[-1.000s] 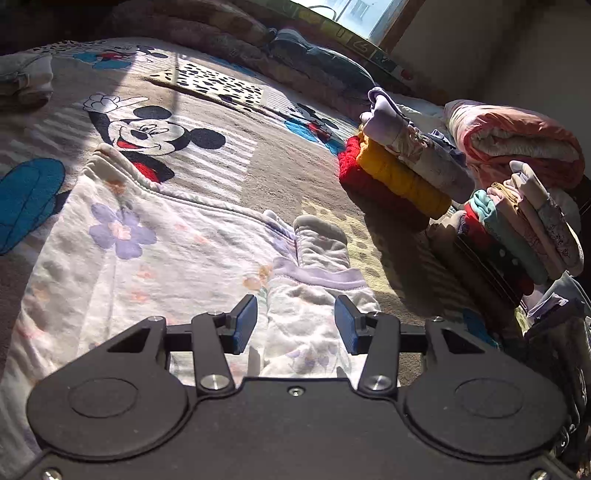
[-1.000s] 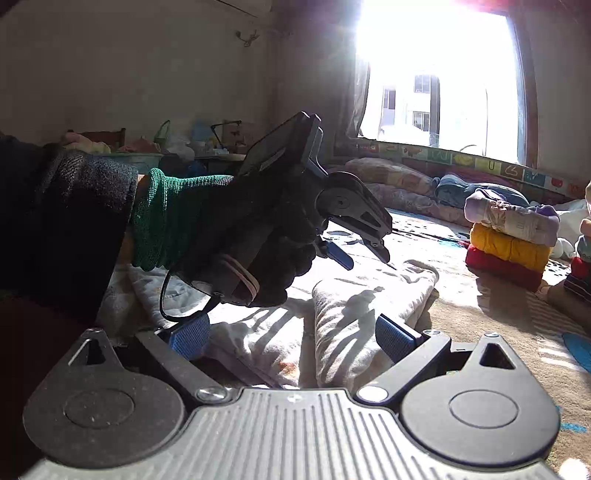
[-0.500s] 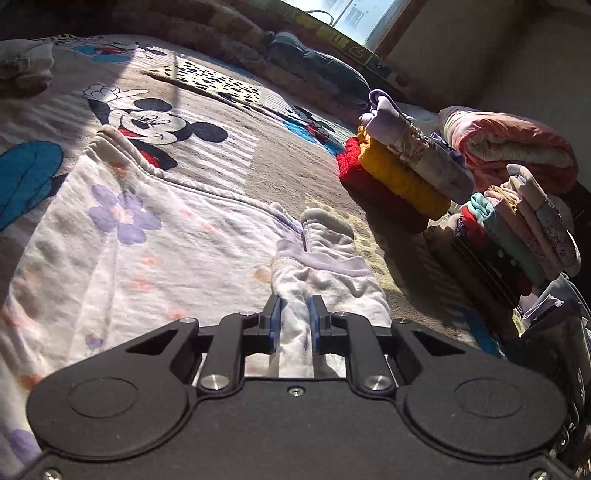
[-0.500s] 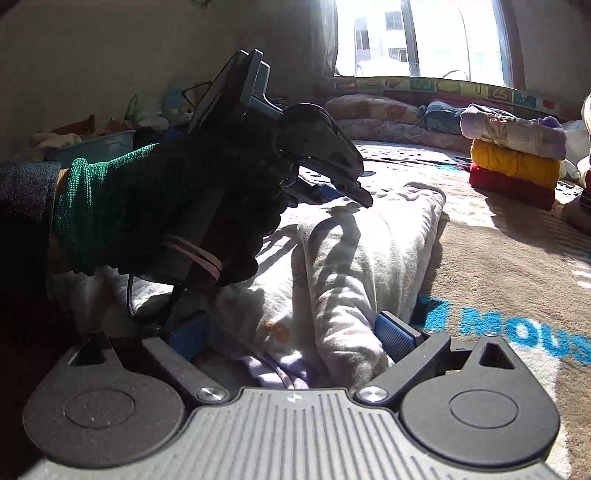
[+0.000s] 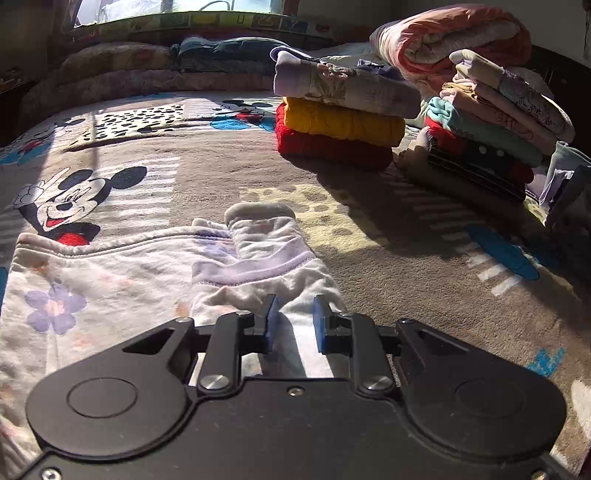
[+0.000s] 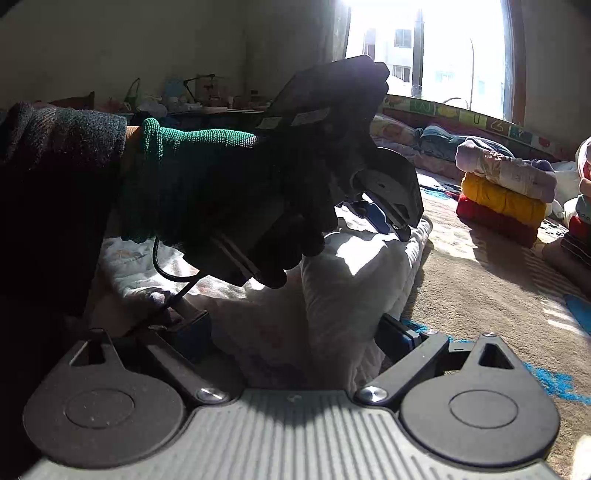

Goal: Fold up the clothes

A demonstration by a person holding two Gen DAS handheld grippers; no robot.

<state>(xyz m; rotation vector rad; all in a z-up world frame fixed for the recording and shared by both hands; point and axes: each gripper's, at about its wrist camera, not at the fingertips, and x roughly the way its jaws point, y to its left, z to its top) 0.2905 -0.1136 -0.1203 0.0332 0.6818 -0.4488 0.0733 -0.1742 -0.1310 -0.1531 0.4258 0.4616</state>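
A white floral garment (image 5: 110, 280) lies spread on the cartoon-mouse blanket (image 5: 221, 166). Its purple-banded sleeve (image 5: 266, 236) is laid across the body. My left gripper (image 5: 294, 321) hovers low over the sleeve, its blue pads (image 5: 269, 325) a small gap apart with cloth showing between them, gripping nothing. In the right wrist view a green-and-black gloved hand (image 6: 229, 192) holds that left gripper (image 6: 388, 221) above the garment (image 6: 351, 280). My right gripper (image 6: 295, 332) stands wide open, one pad on each side of a raised fold of the garment.
Two stacks of folded clothes (image 5: 340, 122) (image 5: 491, 122) stand on the blanket's far right, with a rolled pink blanket (image 5: 450, 33) behind them. Pillows (image 5: 147, 70) line the window side. A dark sleeve (image 6: 55, 192) fills the left of the right wrist view.
My left gripper, shut on the sleeve half a second ago, has opened and let it go. Its view has swung toward the stacks. The right gripper stays open astride the fold.
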